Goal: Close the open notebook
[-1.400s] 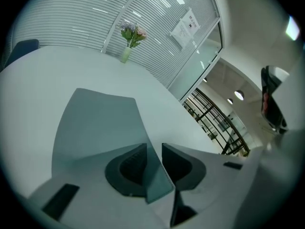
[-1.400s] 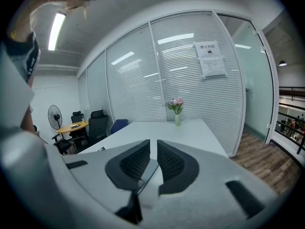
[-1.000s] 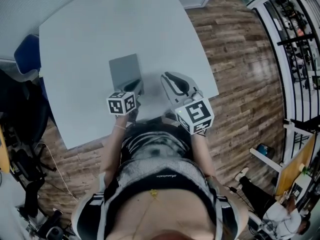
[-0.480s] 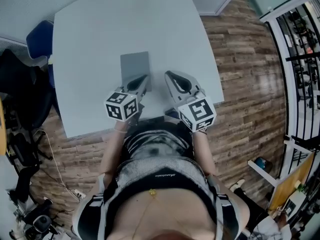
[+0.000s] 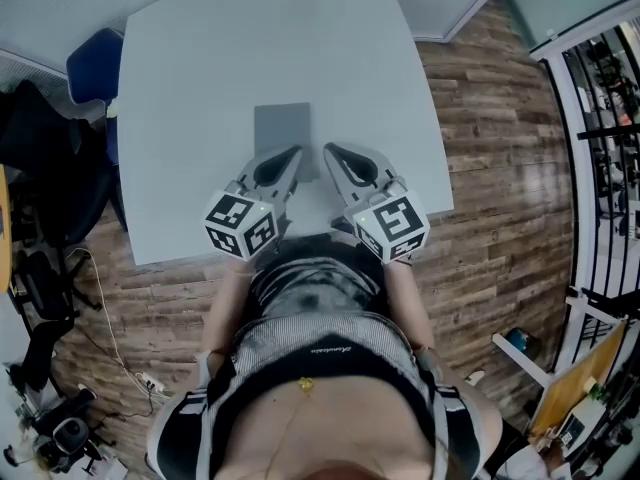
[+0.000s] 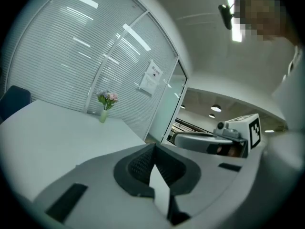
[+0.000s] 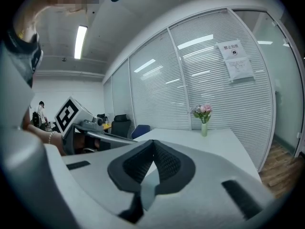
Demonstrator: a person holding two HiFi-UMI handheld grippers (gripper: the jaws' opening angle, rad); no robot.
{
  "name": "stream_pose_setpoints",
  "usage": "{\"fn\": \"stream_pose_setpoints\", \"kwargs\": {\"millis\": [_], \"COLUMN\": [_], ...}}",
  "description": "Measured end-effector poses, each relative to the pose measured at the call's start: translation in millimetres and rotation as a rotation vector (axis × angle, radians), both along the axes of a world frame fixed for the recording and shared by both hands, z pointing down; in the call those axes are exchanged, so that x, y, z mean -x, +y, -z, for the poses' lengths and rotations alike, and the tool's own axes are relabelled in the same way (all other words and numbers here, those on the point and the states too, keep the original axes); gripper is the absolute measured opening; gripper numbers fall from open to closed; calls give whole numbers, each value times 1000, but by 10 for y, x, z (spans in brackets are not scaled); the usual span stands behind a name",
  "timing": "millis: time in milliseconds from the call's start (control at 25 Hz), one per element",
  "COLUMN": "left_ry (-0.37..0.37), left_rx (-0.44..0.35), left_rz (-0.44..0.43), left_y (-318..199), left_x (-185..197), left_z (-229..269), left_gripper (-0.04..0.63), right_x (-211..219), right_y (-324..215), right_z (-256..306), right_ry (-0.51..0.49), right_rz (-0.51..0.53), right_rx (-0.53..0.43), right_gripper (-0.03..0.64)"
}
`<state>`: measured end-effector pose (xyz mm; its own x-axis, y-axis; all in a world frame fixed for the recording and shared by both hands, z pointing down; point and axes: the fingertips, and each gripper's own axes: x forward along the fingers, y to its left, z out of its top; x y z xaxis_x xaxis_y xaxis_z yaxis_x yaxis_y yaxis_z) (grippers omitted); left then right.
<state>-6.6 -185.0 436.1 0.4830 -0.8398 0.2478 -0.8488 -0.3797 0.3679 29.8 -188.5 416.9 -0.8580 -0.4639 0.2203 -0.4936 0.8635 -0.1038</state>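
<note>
notebook closed, flat, well inside table edges

I see a pale table standing on a wood floor, with a blue chair just beside its far left corner. A small vase of pink flowers stands near the table's far edge. Behind it is a wall of blinds with a notice on it.

Table: smooth, matt, pale grey top. Notebook: plain matt grey cover. Floor: brown wood-grain planks, slight sheen.
</note>
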Motion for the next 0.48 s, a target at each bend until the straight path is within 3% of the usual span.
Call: {"fn": "stream_pose_setpoints", "kwargs": {"millis": [200,480], "left_ry": [-25,-39], "left_rx": [-113,-173], "left_rz": [21,31], "left_y": [42,106], "left_x": [16,31], "left_z": [251,399], "left_gripper": [6,6], "right_x": [71,113], "right_y": [53,118], "right_z": [148,256], "right_ry": [-50,-63], "right_rz": [22,48], "right_rx": [-29,-62], "right_gripper": [3,2]}}
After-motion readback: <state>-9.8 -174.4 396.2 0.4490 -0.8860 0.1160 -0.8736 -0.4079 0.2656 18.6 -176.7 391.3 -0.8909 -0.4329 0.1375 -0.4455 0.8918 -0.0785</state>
